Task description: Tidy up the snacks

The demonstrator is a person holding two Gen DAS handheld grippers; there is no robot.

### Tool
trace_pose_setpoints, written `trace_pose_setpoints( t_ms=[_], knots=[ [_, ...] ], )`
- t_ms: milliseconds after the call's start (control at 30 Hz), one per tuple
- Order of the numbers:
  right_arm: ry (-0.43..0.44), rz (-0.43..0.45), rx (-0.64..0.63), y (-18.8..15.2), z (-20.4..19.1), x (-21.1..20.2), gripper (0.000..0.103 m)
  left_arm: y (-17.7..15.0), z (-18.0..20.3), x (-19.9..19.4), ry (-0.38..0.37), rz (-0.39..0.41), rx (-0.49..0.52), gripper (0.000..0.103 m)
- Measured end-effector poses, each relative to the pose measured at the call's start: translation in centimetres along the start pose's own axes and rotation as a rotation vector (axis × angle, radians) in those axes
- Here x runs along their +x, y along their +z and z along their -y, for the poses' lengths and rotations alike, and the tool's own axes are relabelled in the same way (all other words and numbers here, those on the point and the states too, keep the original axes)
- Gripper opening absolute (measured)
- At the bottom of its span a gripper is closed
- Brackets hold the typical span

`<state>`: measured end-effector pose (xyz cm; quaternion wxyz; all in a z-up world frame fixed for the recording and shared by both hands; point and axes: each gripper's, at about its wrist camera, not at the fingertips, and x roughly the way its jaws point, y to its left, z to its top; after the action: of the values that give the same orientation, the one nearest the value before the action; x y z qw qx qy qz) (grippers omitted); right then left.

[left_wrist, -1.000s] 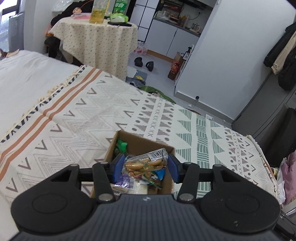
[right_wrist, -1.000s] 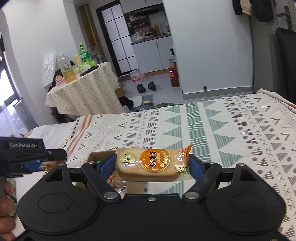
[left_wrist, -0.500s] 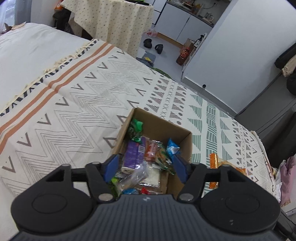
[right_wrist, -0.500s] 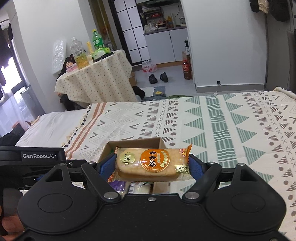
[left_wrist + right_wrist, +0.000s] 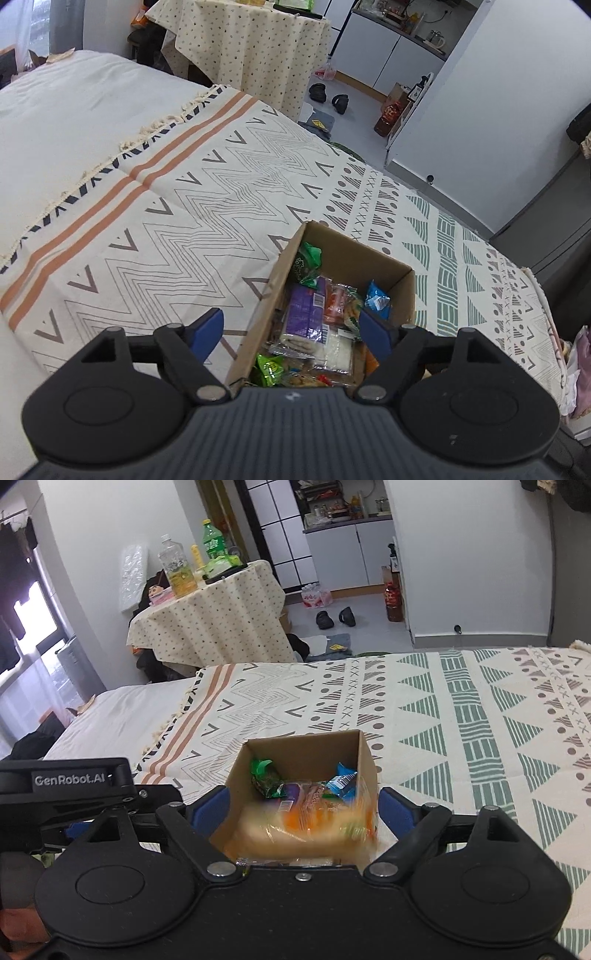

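Left wrist view: the left gripper (image 5: 291,330) hangs over a cardboard box (image 5: 391,271) on a patterned bedspread (image 5: 166,229), tilted down toward the box's near end. Its blue fingers (image 5: 207,328) are spread wide with nothing between them; one sits outside the box's left wall at 9 o'clock, the other over the box's right side at 3 o'clock. Inside the box lie snack packets, among them a purple packet (image 5: 304,310), a green packet (image 5: 308,262) at the far left corner and a blue packet (image 5: 376,299) toward the right wall.

Right wrist view: the right gripper (image 5: 304,806) points level across the same box, its fingers also wide apart, straddling the box's near end. A motion-blurred orange-and-cream rice cracker packet (image 5: 306,825) sits just inside the near end of the box between the fingers, apart from both pads. The left gripper's black body shows at 9 o'clock. A cloth-covered round table (image 5: 210,627) with bottles stands beyond the bed at 11 o'clock.
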<state>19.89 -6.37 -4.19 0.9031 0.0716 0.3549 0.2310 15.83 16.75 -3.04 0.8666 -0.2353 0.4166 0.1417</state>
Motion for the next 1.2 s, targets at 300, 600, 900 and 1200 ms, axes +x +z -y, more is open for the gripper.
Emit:
trace_pose_setpoints(
  t_ms=[300,600,900,1200],
  knots=[
    [-0.036,0.022,0.039,0.0,3.2,-3.3,0.089,-0.1,0.2,-1.5,-0.002,0.001,0.073,0.088],
    [-0.033,0.051,0.038,-0.6,4.9,-7.2,0.090,-1.4,1.9,-4.3,-0.012,0.014,0.164,0.097],
    [-0.027,0.058,0.037,-1.3,5.9,-10.6,0.099,-3.9,4.3,-6.7,-0.023,0.010,0.275,0.103],
    [-0.037,0.054,0.054,-2.1,7.0,-13.4,0.103,-5.7,5.3,-9.0,-0.035,0.026,0.311,0.103]
  ],
)
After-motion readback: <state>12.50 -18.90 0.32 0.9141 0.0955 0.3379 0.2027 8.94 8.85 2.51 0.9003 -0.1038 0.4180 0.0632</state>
